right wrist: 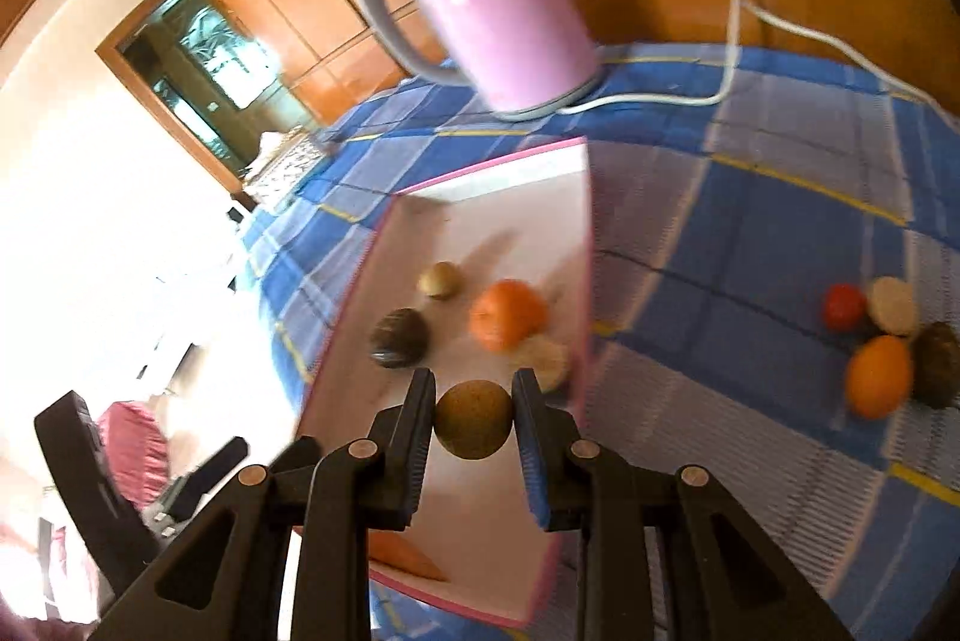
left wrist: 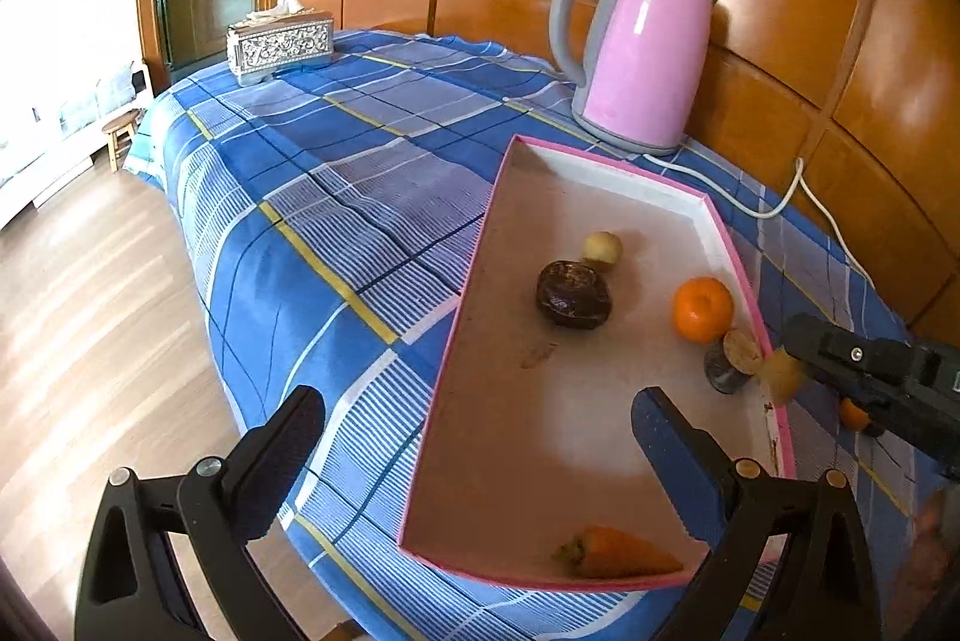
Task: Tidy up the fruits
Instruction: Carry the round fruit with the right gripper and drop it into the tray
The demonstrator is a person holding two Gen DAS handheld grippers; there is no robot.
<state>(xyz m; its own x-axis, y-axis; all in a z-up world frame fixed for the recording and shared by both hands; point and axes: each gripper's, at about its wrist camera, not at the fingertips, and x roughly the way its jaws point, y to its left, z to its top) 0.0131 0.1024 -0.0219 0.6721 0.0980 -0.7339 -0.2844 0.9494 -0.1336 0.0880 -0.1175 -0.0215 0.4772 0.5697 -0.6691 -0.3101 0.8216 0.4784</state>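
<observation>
A pink-rimmed shallow box (left wrist: pixel 474 245) (right wrist: pixel 576 245) lies on the blue checked cloth. In it are a dark brown fruit (left wrist: pixel 573 294) (right wrist: pixel 399 338), a small yellowish fruit (left wrist: pixel 602 250) (right wrist: pixel 441 279), an orange (left wrist: pixel 702 309) (right wrist: pixel 509 314), a tan-topped fruit (left wrist: pixel 735 358) (right wrist: pixel 543 359) and a carrot (left wrist: pixel 618 554). My right gripper (right wrist: pixel 474 419) is shut on a brown kiwi-like fruit (right wrist: pixel 474 419) (left wrist: pixel 780 376) over the box's right rim. My left gripper (left wrist: pixel 480 437) is open and empty above the box's near left side.
A pink kettle (left wrist: pixel 636 53) (right wrist: pixel 492 11) with a white cord (left wrist: pixel 774 203) stands behind the box. A tissue box (left wrist: pixel 279 44) sits at the far table corner. A red fruit (right wrist: pixel 843 306), a pale one (right wrist: pixel 894 305), an orange one (right wrist: pixel 879 376) and a dark one (right wrist: pixel 936 365) lie right of the box.
</observation>
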